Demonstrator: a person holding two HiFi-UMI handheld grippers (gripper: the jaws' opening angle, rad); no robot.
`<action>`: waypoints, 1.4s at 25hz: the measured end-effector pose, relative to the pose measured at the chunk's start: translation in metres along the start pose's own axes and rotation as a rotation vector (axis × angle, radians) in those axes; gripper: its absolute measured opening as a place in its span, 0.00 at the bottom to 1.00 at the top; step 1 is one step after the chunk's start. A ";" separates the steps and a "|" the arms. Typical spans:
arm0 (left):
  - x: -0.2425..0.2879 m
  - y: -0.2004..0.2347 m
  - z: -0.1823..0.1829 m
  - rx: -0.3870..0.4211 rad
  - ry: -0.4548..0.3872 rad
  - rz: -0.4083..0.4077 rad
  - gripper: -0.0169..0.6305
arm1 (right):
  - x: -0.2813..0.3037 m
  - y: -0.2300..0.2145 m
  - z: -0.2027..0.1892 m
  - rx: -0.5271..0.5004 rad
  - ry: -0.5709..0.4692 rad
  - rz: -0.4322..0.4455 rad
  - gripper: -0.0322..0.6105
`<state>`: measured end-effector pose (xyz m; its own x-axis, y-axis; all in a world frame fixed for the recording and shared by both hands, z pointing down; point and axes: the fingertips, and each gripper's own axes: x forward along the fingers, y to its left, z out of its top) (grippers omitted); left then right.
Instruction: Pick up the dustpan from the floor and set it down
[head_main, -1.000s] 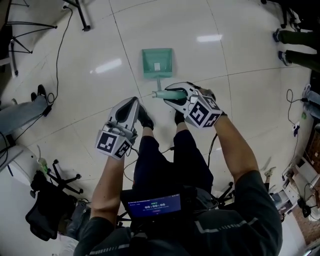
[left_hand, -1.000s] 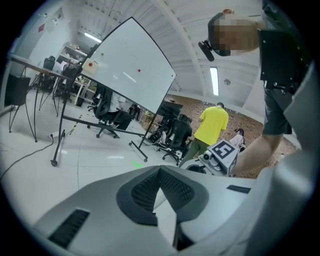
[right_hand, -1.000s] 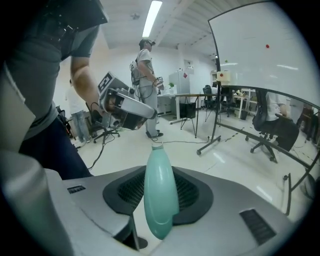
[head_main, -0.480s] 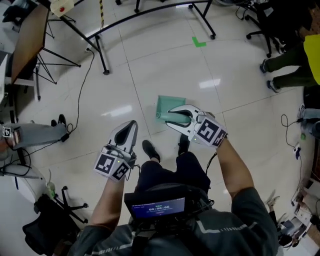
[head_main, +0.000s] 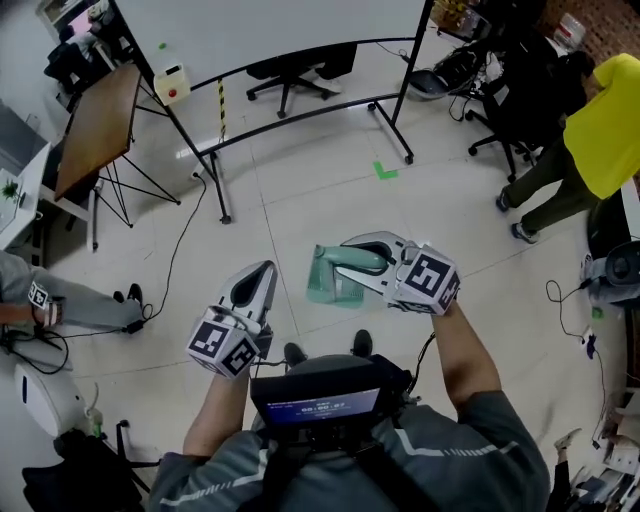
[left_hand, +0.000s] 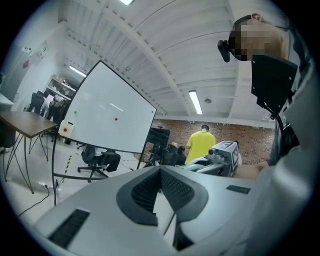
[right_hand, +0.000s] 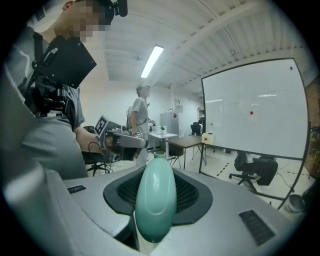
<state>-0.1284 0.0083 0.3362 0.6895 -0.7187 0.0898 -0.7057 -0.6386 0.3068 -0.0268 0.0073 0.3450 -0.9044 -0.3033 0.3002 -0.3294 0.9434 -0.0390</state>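
Observation:
The teal dustpan (head_main: 328, 277) hangs in the air well above the tiled floor, its pan to the left and its handle running right into my right gripper (head_main: 352, 259). That gripper is shut on the handle. In the right gripper view the rounded handle end (right_hand: 156, 199) sticks out between the two dark pads (right_hand: 192, 192). My left gripper (head_main: 257, 281) is held up beside it to the left, apart from the dustpan. Its jaws are together with nothing between them, as the left gripper view shows at the gripper (left_hand: 160, 172).
A whiteboard on a wheeled black frame (head_main: 300, 40) stands ahead, with an office chair (head_main: 298, 65) behind it. A wooden table (head_main: 95, 125) is at the far left. A person in yellow (head_main: 592, 120) stands at the right. Cables (head_main: 178, 250) and a green tape mark (head_main: 385, 171) lie on the floor.
Both grippers have risen a long way. The dustpan has come up off the floor in the right gripper. The head view has tilted up, so more of the room shows.

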 end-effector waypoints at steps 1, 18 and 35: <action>-0.003 -0.004 0.009 0.007 -0.014 -0.003 0.06 | -0.003 0.005 0.010 -0.011 -0.004 0.004 0.29; -0.019 -0.043 0.055 0.094 -0.064 -0.049 0.05 | -0.033 0.034 0.064 -0.071 -0.045 0.000 0.29; -0.043 -0.048 0.052 0.081 -0.053 -0.089 0.06 | -0.034 0.055 0.067 -0.058 -0.037 -0.020 0.29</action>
<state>-0.1323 0.0555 0.2684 0.7415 -0.6708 0.0145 -0.6549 -0.7189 0.2331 -0.0324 0.0601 0.2687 -0.9074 -0.3264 0.2647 -0.3327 0.9428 0.0220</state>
